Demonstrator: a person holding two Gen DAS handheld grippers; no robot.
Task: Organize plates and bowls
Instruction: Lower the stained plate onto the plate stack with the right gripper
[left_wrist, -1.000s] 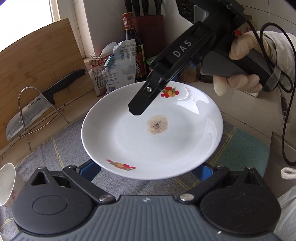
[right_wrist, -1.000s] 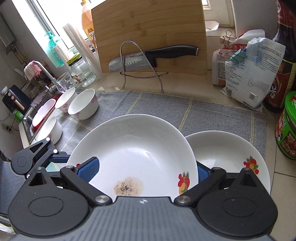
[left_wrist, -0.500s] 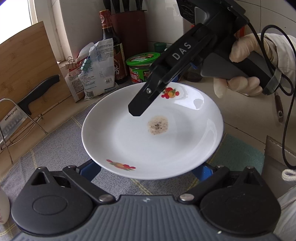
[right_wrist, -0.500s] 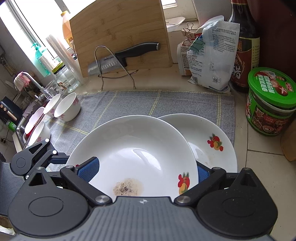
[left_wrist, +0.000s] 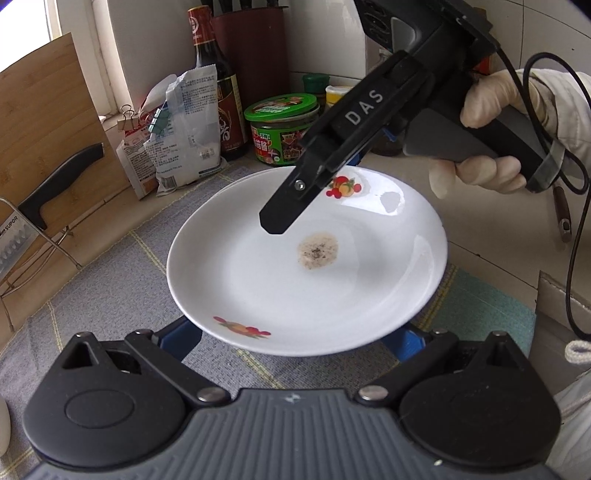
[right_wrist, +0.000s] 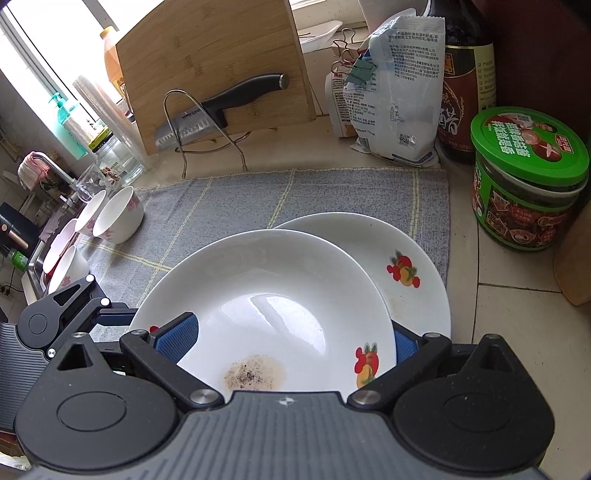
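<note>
Stained plate (left_wrist: 295, 288) held in the air above the grey mat (right_wrist: 295, 195), unchanged in both views since a second ago. Pinched aslant in the right gripper (right_wrist: 290, 334), one finger (left_wrist: 291, 199) over the rim at 12 o'clock and the other under. Left gripper (left_wrist: 295, 334) at 6 o'clock with pads wide apart beneath the near rim; cannot tell if clamping or only supporting. Second plate (right_wrist: 406, 254) flat on the mat at 1 o'clock, now more overlapped than before. Green-lidded jar (right_wrist: 528, 177) on the counter (right_wrist: 517, 332) at 2 o'clock, nearer now. Bowls (right_wrist: 118, 218) slid to 9 o'clock.
</note>
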